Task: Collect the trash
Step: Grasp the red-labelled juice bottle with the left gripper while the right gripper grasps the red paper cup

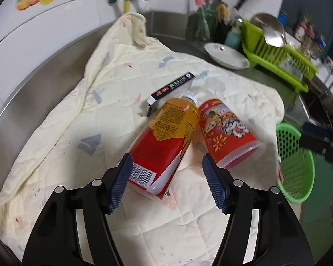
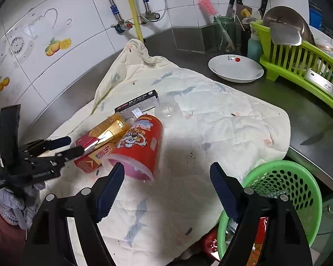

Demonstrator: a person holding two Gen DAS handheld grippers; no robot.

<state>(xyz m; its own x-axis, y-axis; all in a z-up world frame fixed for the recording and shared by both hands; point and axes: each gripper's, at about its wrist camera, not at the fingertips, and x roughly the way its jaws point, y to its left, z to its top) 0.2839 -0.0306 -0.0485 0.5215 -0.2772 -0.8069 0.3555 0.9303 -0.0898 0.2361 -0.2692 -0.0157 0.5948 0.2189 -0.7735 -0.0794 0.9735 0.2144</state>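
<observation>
A red and yellow drink bottle lies on a cream quilted cloth, next to a red printed cup on its side. A black box lies beyond them. My left gripper is open, its fingers on either side of the bottle's base, not closed on it. In the right wrist view the bottle, the cup and the black box show; my right gripper is open and empty just in front of the cup. A green perforated basket holding red trash stands at the right.
A white plate and a green dish rack with metal pans stand on the steel counter at the back right. Knives and a jar stand by the tiled wall. The basket also shows in the left wrist view.
</observation>
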